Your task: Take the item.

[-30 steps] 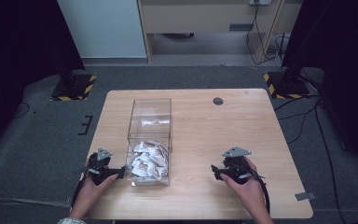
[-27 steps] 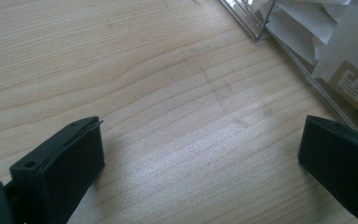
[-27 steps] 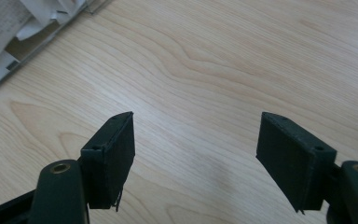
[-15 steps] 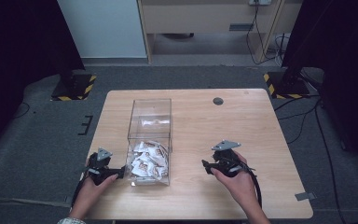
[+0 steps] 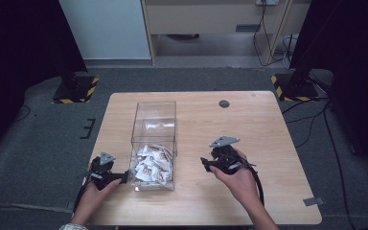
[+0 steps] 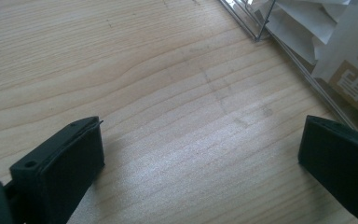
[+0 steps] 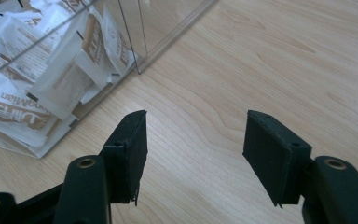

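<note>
The right gripper has moved left across the tabletop over the last second, from near the right half toward the clear box, while the left gripper has stayed put at the box's near-left corner. That reads as the right hand closing in on the box, probably to reach the packets heaped at its near end, with the left ready to steady it.

Both grippers have their jaws apart and hold nothing. In the right gripper view the box wall lies ahead and to the left, with bare wood between the jaws. In the left gripper view the box edge runs just beyond the far jaw.

The box stands left of centre, its long side running from the near edge toward the far one. The wall itself is the obstacle: the packets sit behind it, so entry must come from above. A small dark disc lies well apart, near the far edge.
</note>
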`<state>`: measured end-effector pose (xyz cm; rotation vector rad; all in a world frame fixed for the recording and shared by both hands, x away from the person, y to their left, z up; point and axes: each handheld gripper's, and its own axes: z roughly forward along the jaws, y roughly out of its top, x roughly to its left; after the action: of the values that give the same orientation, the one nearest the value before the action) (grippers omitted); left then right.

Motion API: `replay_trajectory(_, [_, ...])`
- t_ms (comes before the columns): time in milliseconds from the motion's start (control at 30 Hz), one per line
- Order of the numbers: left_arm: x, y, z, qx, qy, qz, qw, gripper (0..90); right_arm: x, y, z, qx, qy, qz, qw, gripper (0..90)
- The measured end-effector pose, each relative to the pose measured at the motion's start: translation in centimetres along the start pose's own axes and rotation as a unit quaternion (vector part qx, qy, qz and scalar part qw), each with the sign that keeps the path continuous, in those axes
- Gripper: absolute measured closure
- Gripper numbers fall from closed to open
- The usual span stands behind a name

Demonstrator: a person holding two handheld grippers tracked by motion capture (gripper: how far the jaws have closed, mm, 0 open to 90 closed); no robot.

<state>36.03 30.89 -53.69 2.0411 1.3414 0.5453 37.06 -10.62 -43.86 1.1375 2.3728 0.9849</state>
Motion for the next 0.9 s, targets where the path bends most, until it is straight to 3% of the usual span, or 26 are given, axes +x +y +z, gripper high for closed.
replay_trajectory(433, [0.0, 0.0, 0.0, 0.0, 0.0, 0.0, 1.0, 0.0, 1.8, 3.3, 0.1, -0.011, 0.02, -0.033, 0.9992, 50.0])
replay_trajectory(733, [0.0, 0.0, 0.0, 0.0, 0.001, -0.001, 1.0, 0.0, 3.3, 4.6, 0.5, -0.016, 0.037, -0.056, 0.9976, 58.4])
replay_trajectory(900, [0.0, 0.0, 0.0, 0.0, 0.0, -0.001, 1.0, 0.0, 4.0, 5.1, 0.7, -0.017, 0.047, -0.054, 0.9973, 59.9])
